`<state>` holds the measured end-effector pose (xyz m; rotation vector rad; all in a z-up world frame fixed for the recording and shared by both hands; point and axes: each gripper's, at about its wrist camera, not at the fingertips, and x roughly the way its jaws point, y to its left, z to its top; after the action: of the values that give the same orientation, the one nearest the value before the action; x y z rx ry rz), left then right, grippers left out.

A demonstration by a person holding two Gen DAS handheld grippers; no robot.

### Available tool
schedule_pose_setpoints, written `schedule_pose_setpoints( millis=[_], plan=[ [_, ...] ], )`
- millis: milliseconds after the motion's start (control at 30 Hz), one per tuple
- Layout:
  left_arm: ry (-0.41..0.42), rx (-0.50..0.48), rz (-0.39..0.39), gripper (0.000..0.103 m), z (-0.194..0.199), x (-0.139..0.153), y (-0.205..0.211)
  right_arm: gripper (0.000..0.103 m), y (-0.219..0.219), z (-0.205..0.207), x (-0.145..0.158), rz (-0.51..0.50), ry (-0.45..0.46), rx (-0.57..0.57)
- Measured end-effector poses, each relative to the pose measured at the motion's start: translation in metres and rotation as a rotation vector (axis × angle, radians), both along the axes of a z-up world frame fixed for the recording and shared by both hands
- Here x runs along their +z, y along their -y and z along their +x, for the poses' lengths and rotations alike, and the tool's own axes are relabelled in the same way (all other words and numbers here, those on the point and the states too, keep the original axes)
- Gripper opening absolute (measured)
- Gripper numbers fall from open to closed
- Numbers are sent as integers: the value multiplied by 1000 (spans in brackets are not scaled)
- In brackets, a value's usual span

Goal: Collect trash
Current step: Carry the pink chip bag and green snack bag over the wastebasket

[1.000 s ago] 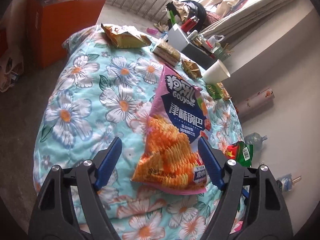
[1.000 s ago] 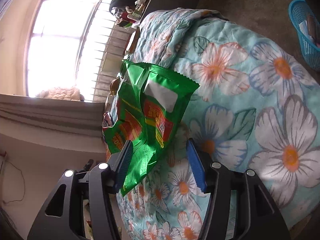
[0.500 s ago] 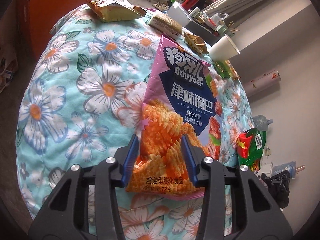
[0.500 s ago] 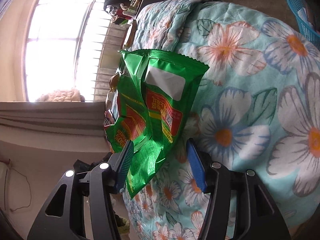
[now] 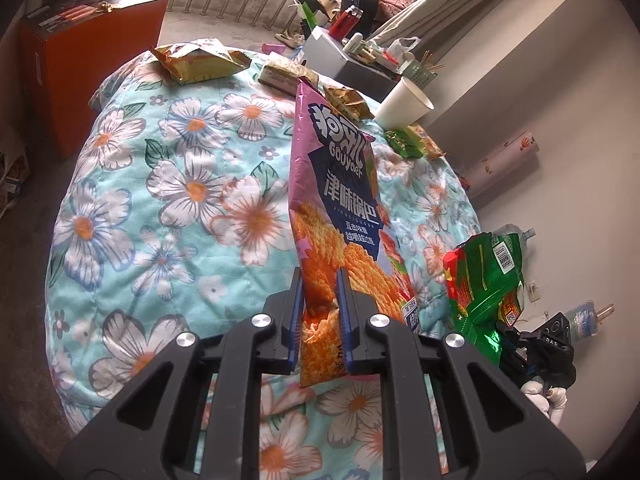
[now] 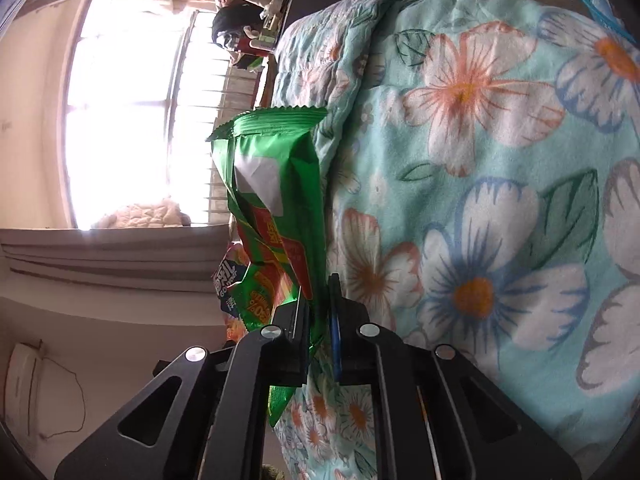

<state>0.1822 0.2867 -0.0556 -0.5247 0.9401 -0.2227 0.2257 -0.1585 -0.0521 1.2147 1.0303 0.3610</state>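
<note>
We see 2 snack bags as the trash in play. The pink snack bag (image 5: 338, 200) carries a dark blue panel with white lettering and a picture of orange ridged crisps; it stands up on edge above the floral quilt (image 5: 168, 208), folded lengthwise. The green snack bag (image 6: 280, 216) is crinkled foil with a serrated top seam, a white patch and red-and-yellow print (in the left wrist view it shows at the quilt's right edge, barcode up).

The left gripper (image 5: 320, 280) has just been closing its jaws, and its blue pads now pinch the orange lower part of the pink snack bag, which bulges between them. The right gripper (image 6: 318, 292) has likewise just been closing; its jaws are pressed nearly together on the lower part of the green snack bag, the foil squeezed flat between the pads.

The left gripper points down across the quilt. The right gripper is rolled onto its side, so the quilt fills the right of its view and a bright window (image 6: 120, 120) the left. We also see a white paper cup (image 5: 404, 104) and gold wrappers (image 5: 196, 64) farther back on the quilt.
</note>
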Motion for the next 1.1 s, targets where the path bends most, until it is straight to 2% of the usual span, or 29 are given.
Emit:
schedule_pose_setpoints(
  millis=[133,500,867,1100],
  plan=[
    [56,-6,-37,13,-15,22,4,7,15,-8,14,30,51,-17],
    [172,-69,-15,13,-27,80,54,7,55,-35,34,87,141,-84],
    [227,-139,-1,13,-21,110,107,7,118,-83,27,131,190,-188],
    [252,-244,-3,13,4,120,174,7,167,-107,15,144,193,-303]
  ],
)
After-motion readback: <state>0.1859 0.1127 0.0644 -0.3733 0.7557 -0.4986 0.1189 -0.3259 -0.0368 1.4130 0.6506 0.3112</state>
